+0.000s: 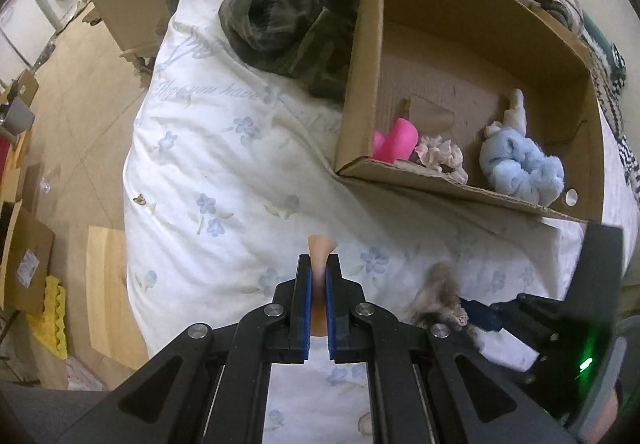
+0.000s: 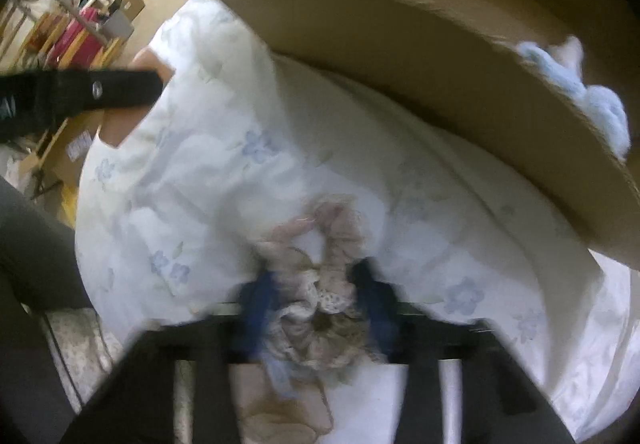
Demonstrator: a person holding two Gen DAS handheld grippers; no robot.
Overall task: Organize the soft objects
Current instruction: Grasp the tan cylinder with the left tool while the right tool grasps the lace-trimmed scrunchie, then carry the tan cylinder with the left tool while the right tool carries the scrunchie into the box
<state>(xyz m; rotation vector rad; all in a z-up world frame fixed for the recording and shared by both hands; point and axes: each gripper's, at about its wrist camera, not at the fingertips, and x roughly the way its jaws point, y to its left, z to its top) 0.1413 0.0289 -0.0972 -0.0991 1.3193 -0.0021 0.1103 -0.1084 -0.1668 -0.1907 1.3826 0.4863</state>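
cardboard box (image 1: 472, 56) sits on bed (image 1: 224, 164), open. inside, along its near wall: pink toy (image 1: 396, 142), beige scrunchie (image 1: 440, 154), blue plush (image 1: 520, 164). left gripper (image 1: 318, 276): jaws nearly pressed together, pinching a thin peach piece (image 1: 321, 248) above the floral quilt. right gripper (image 2: 316, 292): jaws spread around a frilly beige scrunchie bundle (image 2: 320, 284), touching it on both sides; view blurred, firmness of grip unclear. camouflage cloth (image 1: 288, 16) lies beside the box.
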